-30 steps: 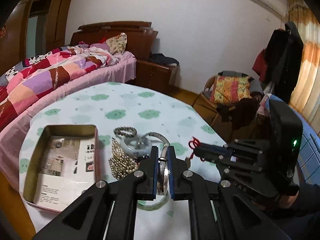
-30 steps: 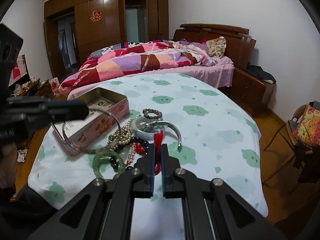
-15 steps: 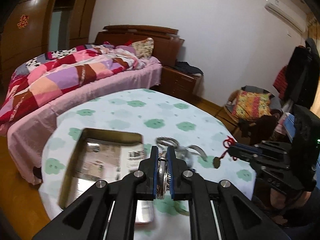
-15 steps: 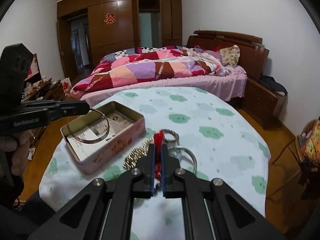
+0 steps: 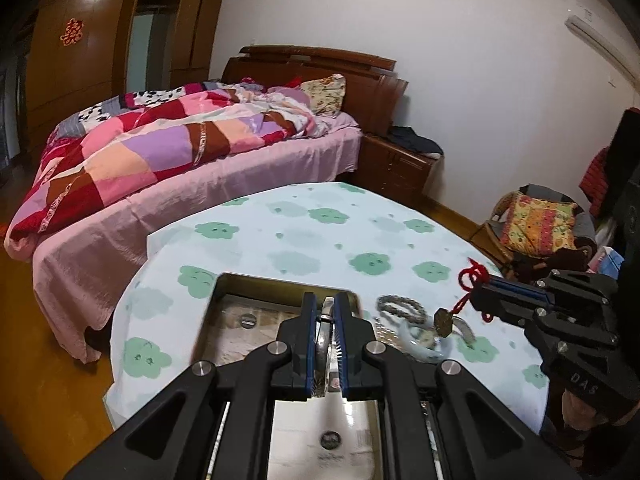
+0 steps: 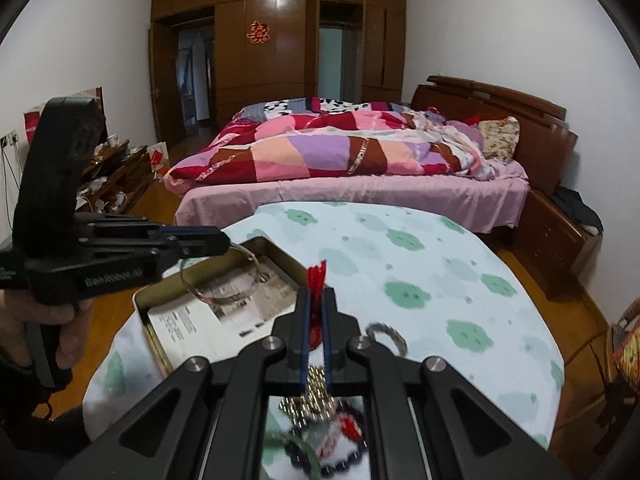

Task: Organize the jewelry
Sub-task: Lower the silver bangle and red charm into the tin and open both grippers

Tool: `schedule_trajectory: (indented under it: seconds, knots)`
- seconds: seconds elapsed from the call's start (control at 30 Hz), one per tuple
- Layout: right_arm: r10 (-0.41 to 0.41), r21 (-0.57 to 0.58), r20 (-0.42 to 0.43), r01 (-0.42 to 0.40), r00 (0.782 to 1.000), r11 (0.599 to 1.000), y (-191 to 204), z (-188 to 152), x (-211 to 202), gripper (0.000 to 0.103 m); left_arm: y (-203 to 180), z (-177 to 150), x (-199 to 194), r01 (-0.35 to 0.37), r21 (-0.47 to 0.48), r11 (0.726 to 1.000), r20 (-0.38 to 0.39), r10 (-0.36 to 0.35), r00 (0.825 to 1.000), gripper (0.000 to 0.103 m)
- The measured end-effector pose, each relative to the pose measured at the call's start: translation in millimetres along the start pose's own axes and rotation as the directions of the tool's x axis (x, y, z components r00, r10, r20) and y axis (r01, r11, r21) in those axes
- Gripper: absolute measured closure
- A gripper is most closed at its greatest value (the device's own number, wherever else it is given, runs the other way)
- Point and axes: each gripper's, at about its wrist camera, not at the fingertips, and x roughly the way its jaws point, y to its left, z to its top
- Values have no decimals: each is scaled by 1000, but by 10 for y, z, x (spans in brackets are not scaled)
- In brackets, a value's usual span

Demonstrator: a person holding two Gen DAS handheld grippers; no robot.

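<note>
Silver metal, thin and round: a bangle point(image 5: 327, 328) stood pinched on edge between the pressed-together fingers of the left gripper point(image 5: 327, 320), held above the open tin box point(image 5: 256, 292) on the cloud-print tablecloth point(image 5: 304, 232). Same view, right side: the right gripper point(image 5: 486, 294) clamped a red cord point(image 5: 470, 280) with a brass pendant point(image 5: 442, 320) dangling clear of the cloth; a beaded bracelet point(image 5: 400, 308) lay just beside the tin. Right wrist view: the red cord point(image 6: 317, 280) rose from the narrow gap of the right gripper point(image 6: 316, 308); the left gripper point(image 6: 216, 244) held the bangle point(image 6: 220, 280) as a hanging loop over the paper-lined tin box point(image 6: 160, 300); the remaining heap of beads and chains point(image 6: 320, 420) lay below the fingers, blurred. Risks, as judged: the bangle, gripped only at its rim, could swing and strike the tin wall or fall outside on release; the swaying pendant could snag the heap.
</note>
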Motion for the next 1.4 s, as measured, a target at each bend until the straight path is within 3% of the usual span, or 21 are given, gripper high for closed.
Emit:
schedule_trajectory:
  seconds: [0.53, 0.8, 0.97, 1.03, 1.07, 1.1, 1.13, 1.17, 1.23, 1.4]
  knots:
    - [37, 7, -115, -36, 993, 999, 132, 74, 821, 96, 362, 12, 390, -37, -46, 998, -65, 34, 997, 95]
    - [21, -2, -170, -21, 985, 1000, 158, 1, 1021, 96, 454, -61, 596, -68, -49, 996, -132, 61, 989, 95]
    - [16, 8, -197, -14, 980, 1000, 138, -34, 1107, 93, 512, -74, 589, -92, -60, 994, -136, 83, 987, 95]
    - [23, 22, -199, -19, 980, 1000, 119, -43, 1117, 92, 510, -72, 600, -104, -52, 993, -145, 95, 985, 90]
    - [33, 33, -196, -27, 980, 999, 106, -47, 1109, 90, 506, -73, 605, -110, -49, 993, -146, 102, 984, 78]
    - [38, 38, -195, -31, 980, 999, 101, -52, 1104, 83, 504, -72, 595, -123, -45, 991, -140, 115, 983, 58]
    - [40, 42, -195, -32, 980, 999, 97, -54, 1102, 78, 504, -68, 578, -139, -44, 989, -128, 132, 983, 47]
    - [44, 47, -192, -35, 980, 998, 90, -59, 1089, 69, 503, -65, 556, -156, -46, 987, -112, 150, 982, 30]
    - [50, 56, -186, -40, 981, 998, 83, -65, 1070, 58, 505, -56, 506, -160, -50, 986, -78, 155, 985, 26]
    - [55, 87, -166, -41, 985, 995, 22, -97, 927, 51, 540, -66, 437, -163, -64, 985, -77, 158, 985, 26]
